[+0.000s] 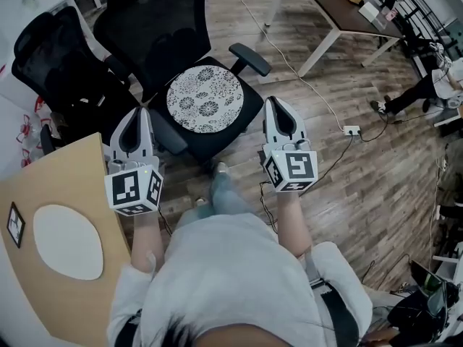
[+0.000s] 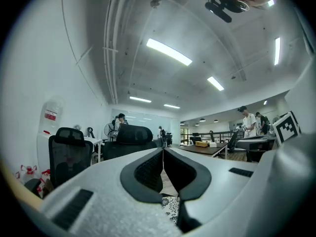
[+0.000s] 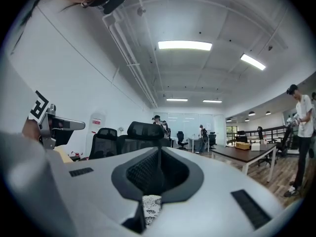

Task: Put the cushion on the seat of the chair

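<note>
Placement judged complete: the round cushion (image 1: 205,98), pale with a dark floral print, lies flat and roughly centred on the seat of the black mesh chair (image 1: 244,116); left gripper (image 1: 137,118) and right gripper (image 1: 278,107) hover at the seat's front corners, jaws closed on nothing; the next move likely calls only for backing clear.

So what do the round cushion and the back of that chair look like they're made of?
Cushion: probably soft fabric with a matte finish, going by its black-and-white floral print with no shine. Chair back: looks like black mesh, dull and slightly textured, though it is too dark here to be sure.
</note>
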`<state>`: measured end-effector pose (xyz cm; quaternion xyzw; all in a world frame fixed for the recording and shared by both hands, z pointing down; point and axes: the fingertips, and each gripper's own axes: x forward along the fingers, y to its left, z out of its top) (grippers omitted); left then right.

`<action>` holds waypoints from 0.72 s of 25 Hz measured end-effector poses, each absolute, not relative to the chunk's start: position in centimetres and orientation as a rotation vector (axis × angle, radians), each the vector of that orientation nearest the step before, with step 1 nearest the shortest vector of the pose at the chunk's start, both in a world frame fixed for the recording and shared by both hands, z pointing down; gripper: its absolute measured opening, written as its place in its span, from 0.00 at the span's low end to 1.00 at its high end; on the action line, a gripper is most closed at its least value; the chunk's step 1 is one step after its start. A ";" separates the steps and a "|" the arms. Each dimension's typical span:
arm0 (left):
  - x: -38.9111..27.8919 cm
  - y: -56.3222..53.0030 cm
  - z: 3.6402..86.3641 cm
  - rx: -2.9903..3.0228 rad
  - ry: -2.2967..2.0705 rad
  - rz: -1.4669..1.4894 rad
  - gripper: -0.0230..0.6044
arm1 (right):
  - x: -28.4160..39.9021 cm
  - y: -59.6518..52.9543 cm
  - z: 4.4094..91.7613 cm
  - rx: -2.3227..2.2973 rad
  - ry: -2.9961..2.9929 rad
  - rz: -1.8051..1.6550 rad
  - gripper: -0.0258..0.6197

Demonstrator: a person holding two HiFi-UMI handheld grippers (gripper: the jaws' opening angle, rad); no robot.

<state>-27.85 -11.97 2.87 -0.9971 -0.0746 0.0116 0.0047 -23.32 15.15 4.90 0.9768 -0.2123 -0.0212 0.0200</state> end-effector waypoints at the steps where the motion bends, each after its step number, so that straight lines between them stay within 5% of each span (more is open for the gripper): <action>1: -27.9 -12.0 2.6 -3.117 -0.228 0.046 0.06 | -23.4 15.1 4.6 3.029 -0.661 -0.077 0.07; 18: -28.8 -12.3 1.5 -3.124 -0.259 0.099 0.06 | -24.3 13.9 3.2 3.021 -0.695 -0.109 0.07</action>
